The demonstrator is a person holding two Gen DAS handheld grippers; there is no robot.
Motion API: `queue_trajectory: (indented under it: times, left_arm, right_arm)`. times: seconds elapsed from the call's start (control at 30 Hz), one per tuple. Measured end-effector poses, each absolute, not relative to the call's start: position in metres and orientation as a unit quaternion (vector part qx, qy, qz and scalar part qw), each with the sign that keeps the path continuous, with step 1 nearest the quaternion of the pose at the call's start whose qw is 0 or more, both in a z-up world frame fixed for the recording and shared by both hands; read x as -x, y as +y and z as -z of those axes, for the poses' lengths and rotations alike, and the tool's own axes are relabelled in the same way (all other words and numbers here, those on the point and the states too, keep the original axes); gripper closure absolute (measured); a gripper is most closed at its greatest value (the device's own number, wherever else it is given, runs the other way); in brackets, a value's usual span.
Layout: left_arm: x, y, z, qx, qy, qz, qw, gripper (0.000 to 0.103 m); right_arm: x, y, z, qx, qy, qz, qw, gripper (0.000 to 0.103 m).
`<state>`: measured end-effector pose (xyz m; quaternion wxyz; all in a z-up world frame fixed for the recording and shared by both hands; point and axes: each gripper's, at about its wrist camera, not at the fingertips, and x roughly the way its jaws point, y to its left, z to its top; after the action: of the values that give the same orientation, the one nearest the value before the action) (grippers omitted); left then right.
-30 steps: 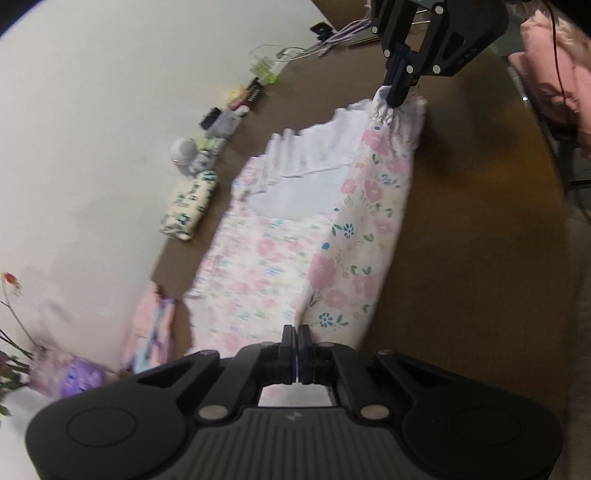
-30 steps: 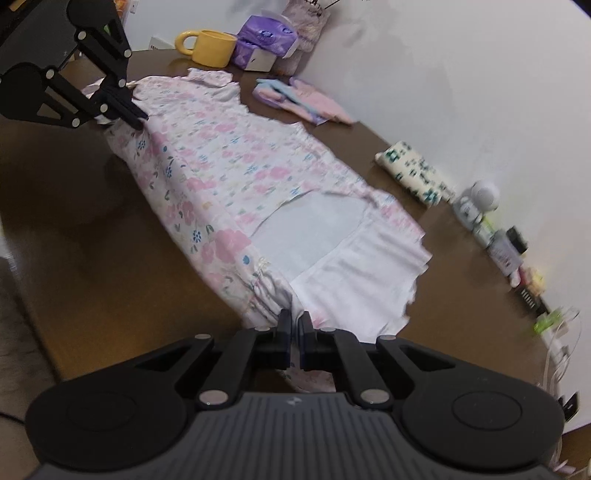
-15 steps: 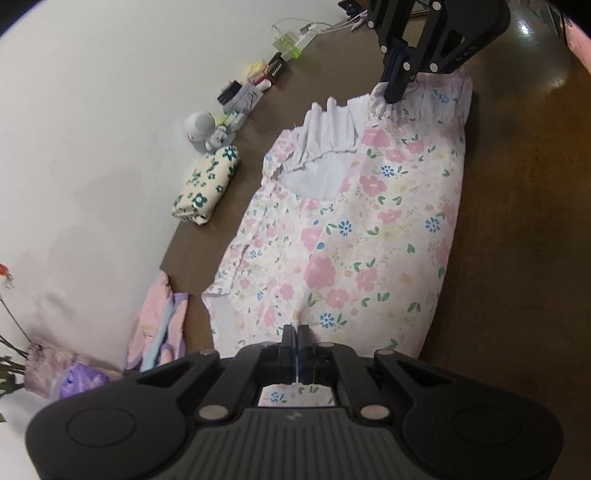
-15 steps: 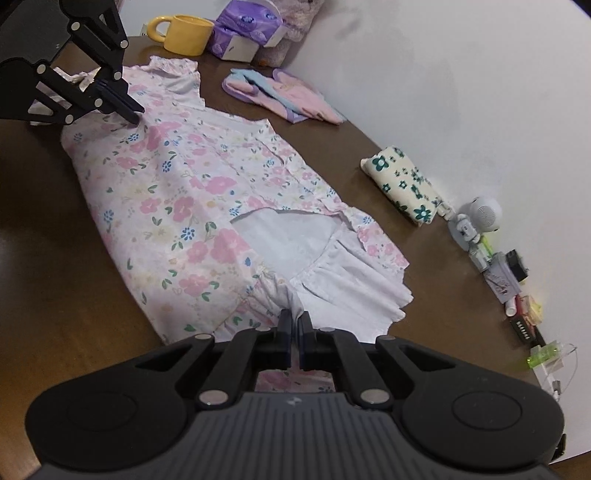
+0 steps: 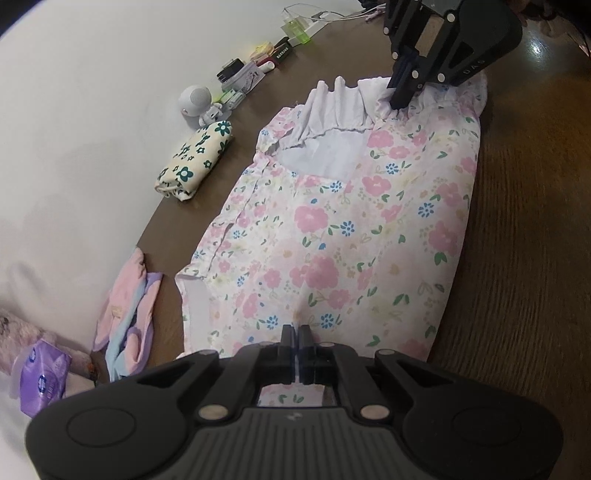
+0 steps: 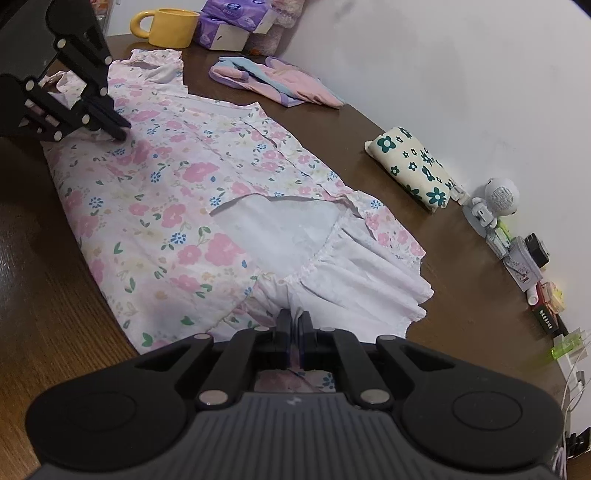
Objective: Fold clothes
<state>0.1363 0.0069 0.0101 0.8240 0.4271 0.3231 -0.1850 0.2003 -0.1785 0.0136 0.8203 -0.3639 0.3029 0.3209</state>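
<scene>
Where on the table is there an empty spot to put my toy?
Bare wood lies on the side of the floral dress away from the wall, out to the table edge. By the wall it is crowded: yellow mug, tissue packs, pastel cloth, flowered bundle, little robot figure.

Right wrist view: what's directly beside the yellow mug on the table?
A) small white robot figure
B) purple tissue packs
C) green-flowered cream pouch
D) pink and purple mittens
B: the purple tissue packs sit right next to the yellow mug at the table's far end.
</scene>
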Motion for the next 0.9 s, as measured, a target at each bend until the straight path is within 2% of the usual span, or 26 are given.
queue_trajectory:
  times: [0.2, 0.27, 0.3, 0.33, 0.37, 0.4, 0.53, 0.7, 0.8, 0.9]
  left_arm:
    - [-0.137, 0.008, -0.01, -0.417, 0.325, 0.178, 0.83, 0.101]
    - [-0.138, 0.008, -0.01, -0.411, 0.325, 0.175, 0.834, 0.097]
    - [-0.139, 0.011, -0.013, -0.398, 0.328, 0.173, 0.839, 0.091]
    - [-0.14, 0.015, -0.019, -0.379, 0.332, 0.169, 0.847, 0.082]
    - [-0.14, 0.023, -0.028, -0.347, 0.332, 0.16, 0.862, 0.078]
    - [-0.139, 0.031, -0.037, -0.315, 0.331, 0.151, 0.876, 0.072]
    - [-0.128, 0.057, -0.07, -0.195, 0.305, 0.121, 0.924, 0.063]
    - [-0.111, 0.039, -0.067, -0.127, 0.295, 0.17, 0.932, 0.063]
    - [-0.112, 0.02, -0.051, -0.117, 0.306, 0.189, 0.926, 0.063]
    - [-0.118, 0.013, -0.035, -0.1, 0.314, 0.175, 0.928, 0.068]
  right_arm:
    - [-0.204, -0.18, -0.009, 0.352, 0.308, -0.321, 0.823, 0.1]
    - [-0.205, -0.183, -0.01, 0.342, 0.309, -0.319, 0.828, 0.096]
    - [-0.206, -0.184, -0.01, 0.336, 0.31, -0.318, 0.83, 0.093]
    - [-0.208, -0.19, -0.015, 0.319, 0.31, -0.312, 0.84, 0.076]
    - [-0.21, -0.196, -0.02, 0.301, 0.309, -0.307, 0.848, 0.057]
    - [-0.21, -0.206, -0.027, 0.277, 0.303, -0.301, 0.861, 0.053]
    - [-0.201, -0.24, -0.056, 0.178, 0.278, -0.281, 0.901, 0.046]
    - [-0.17, -0.234, -0.058, 0.089, 0.272, -0.334, 0.898, 0.043]
    - [-0.157, -0.205, -0.041, 0.102, 0.267, -0.355, 0.89, 0.044]
    - [-0.151, -0.177, -0.024, 0.118, 0.268, -0.351, 0.889, 0.047]
